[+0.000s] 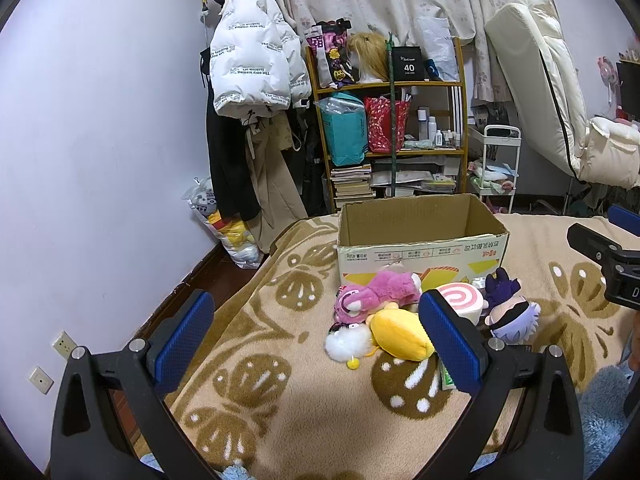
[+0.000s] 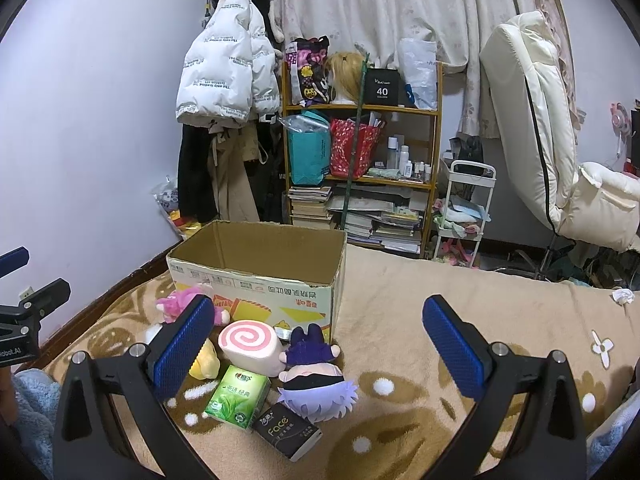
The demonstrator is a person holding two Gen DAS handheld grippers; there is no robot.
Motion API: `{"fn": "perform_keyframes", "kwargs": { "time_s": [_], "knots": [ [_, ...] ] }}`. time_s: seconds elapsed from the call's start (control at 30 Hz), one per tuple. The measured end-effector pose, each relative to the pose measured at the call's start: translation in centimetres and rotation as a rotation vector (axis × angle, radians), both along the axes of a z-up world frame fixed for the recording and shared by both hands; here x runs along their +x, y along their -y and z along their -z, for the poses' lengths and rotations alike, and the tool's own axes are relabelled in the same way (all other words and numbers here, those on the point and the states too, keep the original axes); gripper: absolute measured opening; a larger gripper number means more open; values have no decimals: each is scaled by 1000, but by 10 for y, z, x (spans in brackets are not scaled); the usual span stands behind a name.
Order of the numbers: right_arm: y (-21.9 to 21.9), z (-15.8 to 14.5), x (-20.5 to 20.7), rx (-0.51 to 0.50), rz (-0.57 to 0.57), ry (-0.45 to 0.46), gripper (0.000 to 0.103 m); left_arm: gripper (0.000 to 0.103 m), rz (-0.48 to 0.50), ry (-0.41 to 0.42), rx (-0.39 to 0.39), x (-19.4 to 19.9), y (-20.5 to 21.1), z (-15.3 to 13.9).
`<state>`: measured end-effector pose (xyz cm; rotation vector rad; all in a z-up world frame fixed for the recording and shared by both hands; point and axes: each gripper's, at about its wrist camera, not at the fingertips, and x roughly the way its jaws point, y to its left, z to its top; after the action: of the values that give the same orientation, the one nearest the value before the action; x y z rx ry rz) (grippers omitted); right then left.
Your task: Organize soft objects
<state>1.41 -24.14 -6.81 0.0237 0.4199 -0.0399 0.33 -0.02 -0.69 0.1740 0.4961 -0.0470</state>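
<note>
left wrist view: my left gripper [image 1: 316, 334] is spread wide and holds nothing. the toy pile lies at 1 o'clock from it on the blanket [image 1: 280, 412].
right wrist view: my right gripper [image 2: 318, 340] is also wide open and empty. the pile sits at 10 to 12 o'clock between its fingers.
soft things: pink bear [image 1: 376, 294], yellow plush [image 1: 400, 334], white fluffy ball [image 1: 346, 342], swirl roll cushion [image 2: 250, 342] and lilac-haired doll [image 2: 316, 386] are bunched together, several touching, just in front of the cardboard box [image 2: 256, 280].
also there: green tissue pack [image 2: 238, 396] and black face pack [image 2: 286, 430] lie at 6 o'clock of the roll.
box: open top, seems empty, standing at 12 o'clock beyond the pile.
step, as i judge it: no pick has begun, and the first one goes into the box.
doing it well: i'd take an outer toy, the doll for my right or the yellow plush for my left, pinch it across the belly so it squashes rather than slips, then lift it over the box's near wall before letting go.
edges: the bed falls away at 9 o'clock toward the wall, so i'd keep my left inboard.
open room: there is bare blanket at 3 o'clock of the box. the two claws are close, so i'd move one at a time.
</note>
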Motion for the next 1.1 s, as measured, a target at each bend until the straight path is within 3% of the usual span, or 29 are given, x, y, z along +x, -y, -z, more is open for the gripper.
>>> {"fn": "perform_keyframes", "kwargs": {
  "time_s": [1.1],
  "knots": [
    [0, 2, 1, -1, -1, -6, 103, 101, 0, -3, 6, -1, 2, -1]
  ]
}}
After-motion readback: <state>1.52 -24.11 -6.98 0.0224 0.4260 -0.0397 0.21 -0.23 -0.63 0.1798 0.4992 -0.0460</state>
